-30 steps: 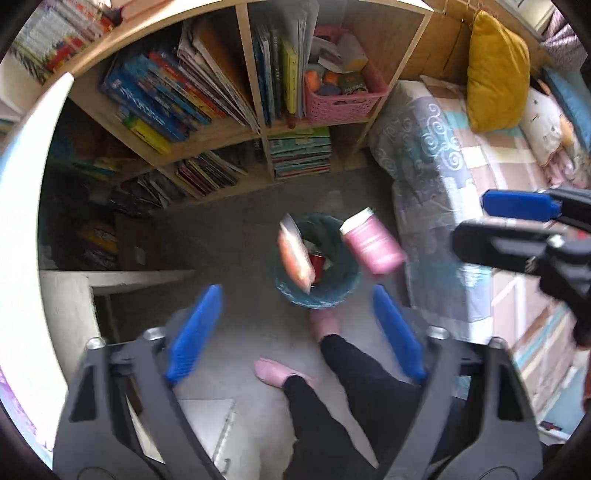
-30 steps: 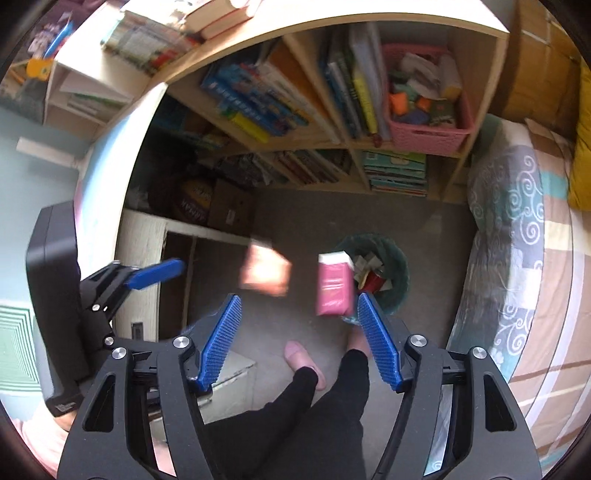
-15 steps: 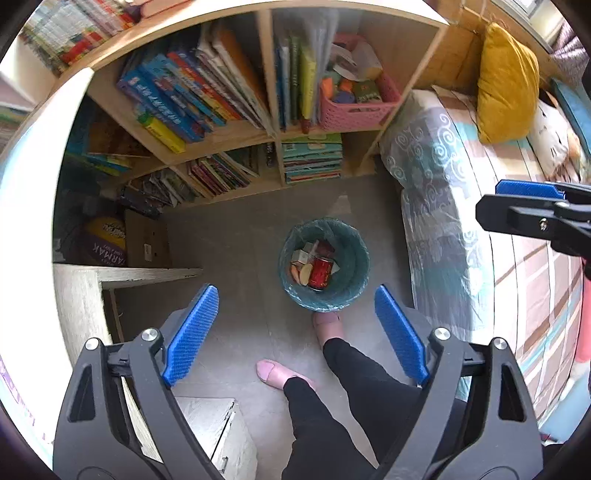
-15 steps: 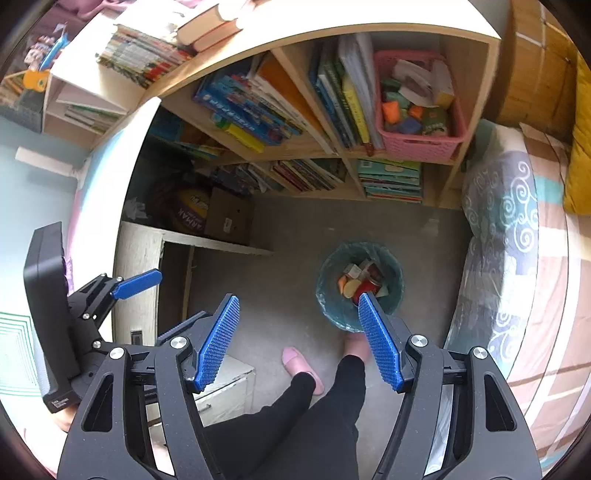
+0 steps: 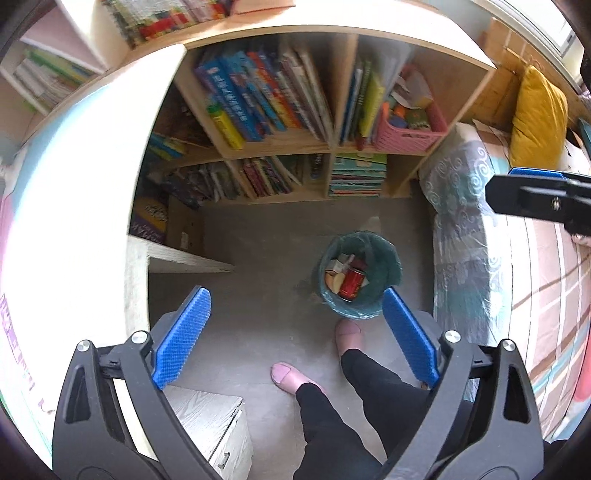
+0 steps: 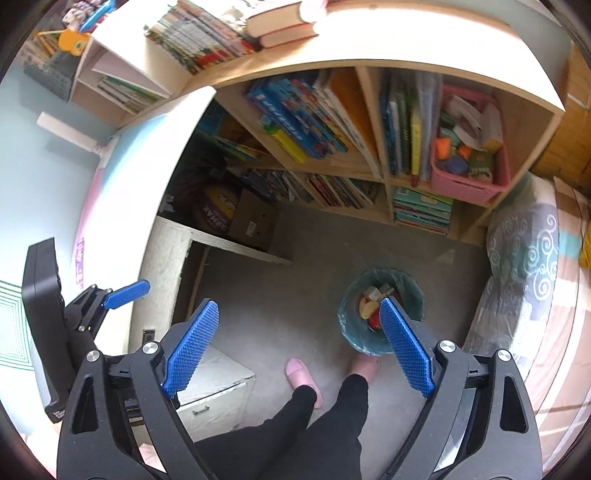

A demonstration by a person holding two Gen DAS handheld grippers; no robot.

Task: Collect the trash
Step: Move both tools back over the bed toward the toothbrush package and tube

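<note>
While both tools hang high over the grey floor, the left gripper (image 5: 295, 328) and the right gripper (image 6: 299, 347) are each spreading their blue jaws wider, with nothing between the pads of either. The trash sits in the teal-lined waste bin (image 5: 360, 275) on the floor just in front of the person's pink slippers (image 5: 291, 376): a red can (image 5: 351, 284), a pale wedge-shaped scrap and some white packaging lie inside it, below the rim.

From here, I would judge the main risk to be the height. Anything let go from up here could clip the bin's soft liner or bounce out, and the bin stands close beside the patterned bed (image 5: 465, 236) and near the bookshelf (image 5: 280, 122), so a stray piece could roll under either. A slipper also stands right at the bin's base, so a careless step could tip it.

Seen from the left wrist, the bin lies clear between the two fingers, with its whole mouth open to view, and the right tool's blue tip shows at the far right. Seen from the right wrist, one blue finger covers part of the bin's mouth, but that view alone shows the cardboard box (image 6: 255, 221) under the desk, the stacked books (image 6: 280, 24) on top of the shelf, and the left tool at the far left.
</note>
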